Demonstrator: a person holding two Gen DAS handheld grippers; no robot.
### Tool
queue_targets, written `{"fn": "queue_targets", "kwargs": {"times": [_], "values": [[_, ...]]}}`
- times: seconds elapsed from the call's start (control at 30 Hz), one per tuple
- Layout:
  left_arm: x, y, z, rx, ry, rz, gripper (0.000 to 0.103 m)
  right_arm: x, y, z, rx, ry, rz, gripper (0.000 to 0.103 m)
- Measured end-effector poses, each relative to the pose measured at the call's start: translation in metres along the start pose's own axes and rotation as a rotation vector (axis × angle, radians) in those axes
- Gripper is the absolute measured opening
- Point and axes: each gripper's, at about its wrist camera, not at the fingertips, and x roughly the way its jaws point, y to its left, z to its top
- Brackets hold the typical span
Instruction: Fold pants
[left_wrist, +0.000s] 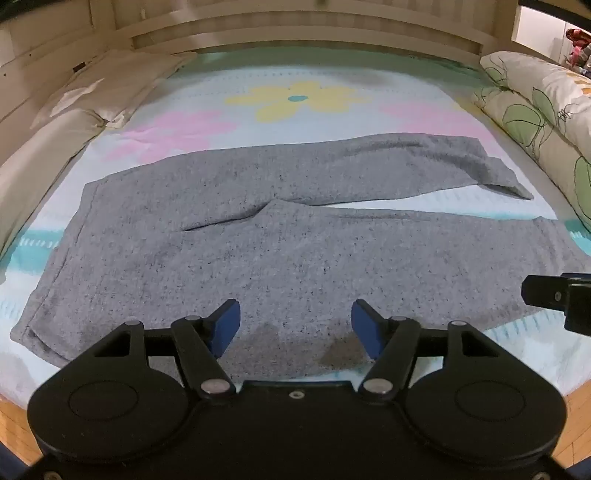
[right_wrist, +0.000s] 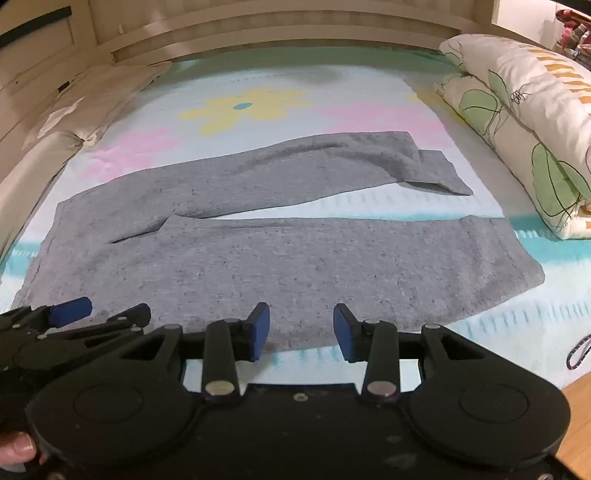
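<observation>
Grey pants (left_wrist: 258, 240) lie flat on the bed, waistband at the left, both legs running right; the far leg's end is folded over. They also show in the right wrist view (right_wrist: 295, 251). My left gripper (left_wrist: 295, 328) is open and empty, just above the near edge of the near leg. My right gripper (right_wrist: 301, 330) is open and empty, over the same near edge further right. The left gripper shows at the left of the right wrist view (right_wrist: 99, 312). Part of the right gripper shows at the right edge of the left wrist view (left_wrist: 554, 299).
The bed sheet (left_wrist: 295, 99) is pale blue with yellow and pink flowers. White pillows (left_wrist: 92, 88) lie at the left. A rolled floral duvet (right_wrist: 524, 122) lies at the right. A wooden headboard (left_wrist: 295, 33) is behind. Wooden floor (right_wrist: 580, 413) shows by the bed's near edge.
</observation>
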Motion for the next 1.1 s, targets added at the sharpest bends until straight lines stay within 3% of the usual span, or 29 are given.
{"fn": "queue_targets", "kwargs": {"times": [0.2, 1.1], "values": [[-0.008, -0.001, -0.004, -0.01, -0.052, -0.007, 0.068, -0.002, -0.005, -0.002, 0.004, 0.008, 0.017, 0.041], [-0.006, 0.005, -0.004, -0.036, -0.042, -0.036, 0.068, 0.006, 0.005, -0.009, -0.021, 0.047, 0.0, 0.041]]}}
